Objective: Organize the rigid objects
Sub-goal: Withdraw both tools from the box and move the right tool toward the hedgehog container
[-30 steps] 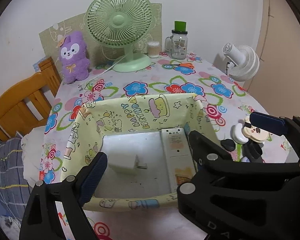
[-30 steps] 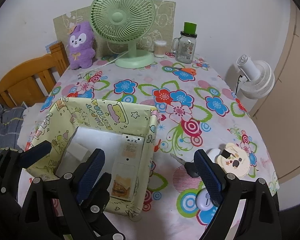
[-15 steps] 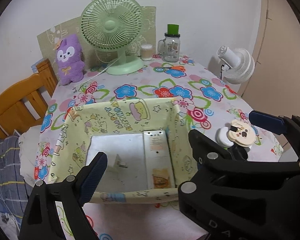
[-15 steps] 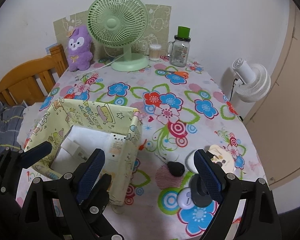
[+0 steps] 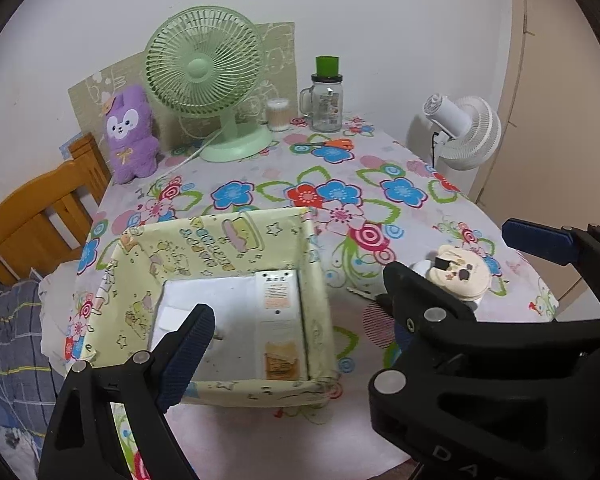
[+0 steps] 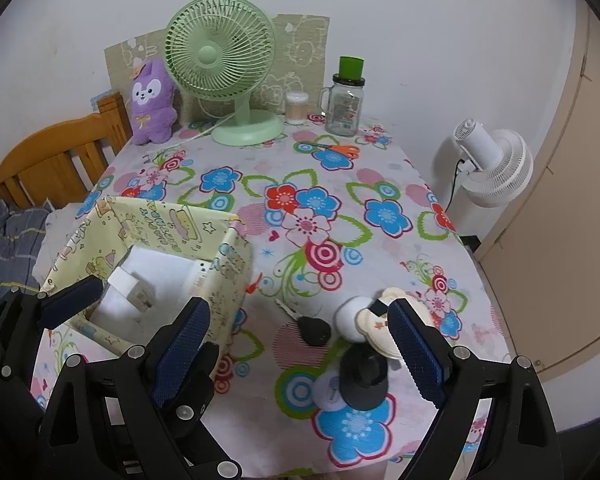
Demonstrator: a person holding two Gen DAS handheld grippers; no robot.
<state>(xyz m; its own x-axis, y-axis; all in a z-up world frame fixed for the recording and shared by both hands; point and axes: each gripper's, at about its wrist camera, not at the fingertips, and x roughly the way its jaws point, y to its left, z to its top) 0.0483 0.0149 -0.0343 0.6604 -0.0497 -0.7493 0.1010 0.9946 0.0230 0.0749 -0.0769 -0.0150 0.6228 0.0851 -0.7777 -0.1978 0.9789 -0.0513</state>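
Floral table [image 6: 384,168], yellow box [image 6: 228,264], green fan [image 6: 224,56], jar [image 6: 345,106], scissors [image 6: 332,148], car key [image 6: 314,330]

This is a bedroom at home. A wooden bed [image 6: 48,156] stands by the table's left edge, and a purple plush bunny [image 6: 152,102] sits at its far-left corner.

A white remote [image 5: 278,320] lies inside the yellow box [image 5: 220,236], beside a white charger [image 5: 172,320].

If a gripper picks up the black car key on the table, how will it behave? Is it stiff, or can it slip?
The black car key looks rigid, a hard fob with a thin metal blade, so it should not bend. It lies flat on the flowered tablecloth, so the fingers may slide over it. It seems small and probably light, and might twist if gripped by the blade.
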